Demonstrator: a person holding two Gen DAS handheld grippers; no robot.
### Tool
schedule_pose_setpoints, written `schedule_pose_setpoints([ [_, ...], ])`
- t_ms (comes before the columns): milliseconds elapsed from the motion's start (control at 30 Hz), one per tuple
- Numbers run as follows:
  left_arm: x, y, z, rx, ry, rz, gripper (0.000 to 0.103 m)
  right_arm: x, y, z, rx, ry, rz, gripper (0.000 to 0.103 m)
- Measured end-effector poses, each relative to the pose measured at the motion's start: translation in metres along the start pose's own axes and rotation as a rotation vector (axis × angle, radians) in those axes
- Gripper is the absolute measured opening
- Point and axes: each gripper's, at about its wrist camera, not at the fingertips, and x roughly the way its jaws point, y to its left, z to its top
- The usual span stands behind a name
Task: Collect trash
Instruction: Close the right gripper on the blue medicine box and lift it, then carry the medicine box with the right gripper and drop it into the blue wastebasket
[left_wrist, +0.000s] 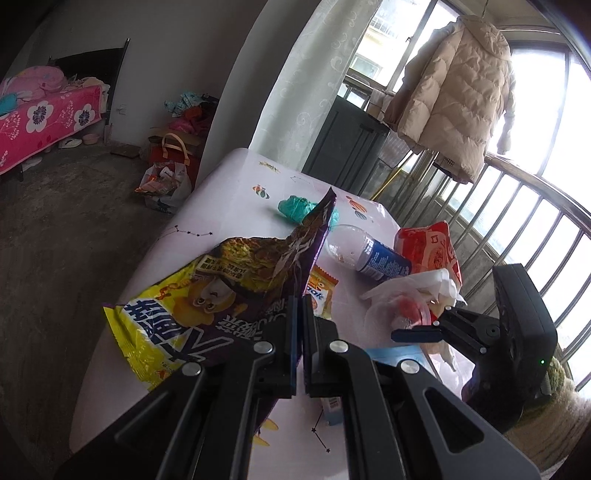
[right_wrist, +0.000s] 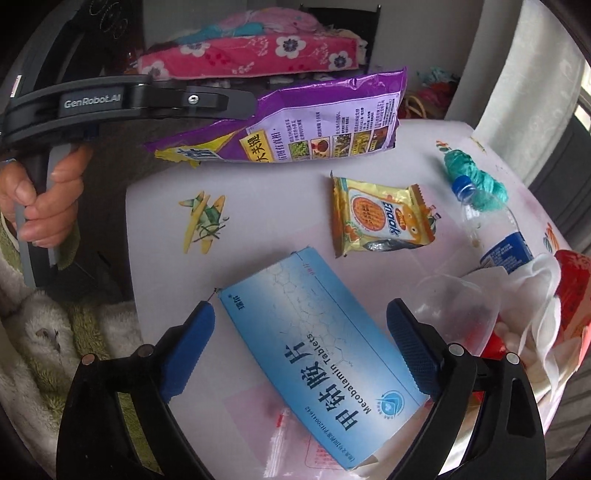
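We find the left gripper (left_wrist: 300, 314) closed tight on the edge of a large purple and yellow snack bag (left_wrist: 221, 291), which hangs lifted over the near left side of the white table (left_wrist: 229, 184). A hand (right_wrist: 48, 199) grips that tool's handle at the table's edge.

We note the right gripper (right_wrist: 301, 332) with its jaws spread wide, nothing clamped. Its blue pads (right_wrist: 192, 343) stand on either side of a blue tablet box (right_wrist: 317, 339) lying flat on the table; we see a gap between each pad and the box.

Remaining litter on the table: a small yellow snack packet (right_wrist: 380, 218) beyond the box; a clear plastic bottle (right_wrist: 498, 236) with a blue label on its side; a teal crumpled wad (right_wrist: 476, 177) touching the bottle's cap; a red noodle packet (left_wrist: 428, 247); white crumpled tissue (left_wrist: 406, 291) beside it. A clear cup (right_wrist: 458, 310) lies just right of the box, contents unclear.
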Motion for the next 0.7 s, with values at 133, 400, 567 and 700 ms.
schedule_pose_setpoints([
  [133, -0.003, -0.001, -0.018, 0.004, 0.058, -0.009, 0.002, 0.016, -0.004, 0.000, -0.042, 0.051, -0.005, 0.090],
  [400, -0.003, -0.009, -0.041, -0.023, 0.129, -0.020, 0.002, 0.010, -0.012, 0.001, -0.001, -0.002, -0.037, 0.075],
  [567, -0.020, -0.027, -0.026, 0.013, 0.068, -0.006, 0.002, -0.026, -0.026, 0.005, 0.115, -0.155, -0.044, 0.072],
  [700, -0.048, -0.046, -0.004, 0.058, -0.015, -0.012, 0.001, -0.076, -0.034, -0.001, 0.250, -0.355, -0.019, 0.072],
])
